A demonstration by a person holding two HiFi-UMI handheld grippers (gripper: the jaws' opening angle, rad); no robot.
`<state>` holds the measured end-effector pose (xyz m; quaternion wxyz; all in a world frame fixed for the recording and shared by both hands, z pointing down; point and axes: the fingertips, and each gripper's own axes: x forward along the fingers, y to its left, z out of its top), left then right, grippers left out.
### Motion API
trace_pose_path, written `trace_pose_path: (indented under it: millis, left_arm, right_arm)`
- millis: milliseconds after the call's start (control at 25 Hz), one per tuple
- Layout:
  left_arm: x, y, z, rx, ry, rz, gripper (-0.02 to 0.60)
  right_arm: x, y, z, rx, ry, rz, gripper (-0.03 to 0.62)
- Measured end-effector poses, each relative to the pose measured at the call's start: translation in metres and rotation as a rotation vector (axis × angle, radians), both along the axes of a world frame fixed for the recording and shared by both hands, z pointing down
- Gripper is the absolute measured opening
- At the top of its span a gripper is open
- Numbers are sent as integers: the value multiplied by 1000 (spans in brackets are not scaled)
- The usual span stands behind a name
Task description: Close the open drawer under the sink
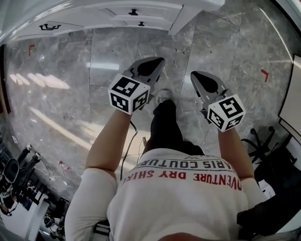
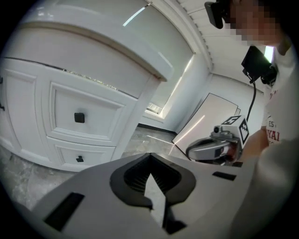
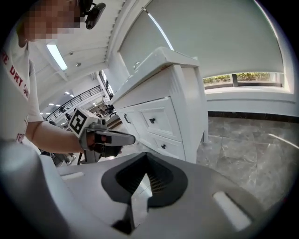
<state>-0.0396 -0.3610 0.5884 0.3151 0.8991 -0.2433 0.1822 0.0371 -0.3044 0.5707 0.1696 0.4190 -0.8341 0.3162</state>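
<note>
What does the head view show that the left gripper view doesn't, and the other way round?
Only the head view: the person's shoe, red floor marks, and the marker cube on the left hand-held gripper. Only the left gripper view: the camera on the person's head and a bright window. Both: the white cabinet, the marble floor and the right hand-held gripper.

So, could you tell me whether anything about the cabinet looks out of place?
Nothing stands out: the upper drawer and lower drawer sit flush in the white cabinet, and the left claw and right claw hang shut, clear of it.
</note>
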Motion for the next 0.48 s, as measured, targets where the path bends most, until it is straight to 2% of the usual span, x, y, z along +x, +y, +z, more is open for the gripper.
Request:
trace_pose_path:
  millis: [240,480]
  left_arm:
    - [0,113,-86,27,82,-9,2]
    - [15,249,-172,93,101,-38,2]
  right_arm:
    - [-16,78,-67,65,-11,-134,2]
    - [-6,214,-135,82,-42,-221,0]
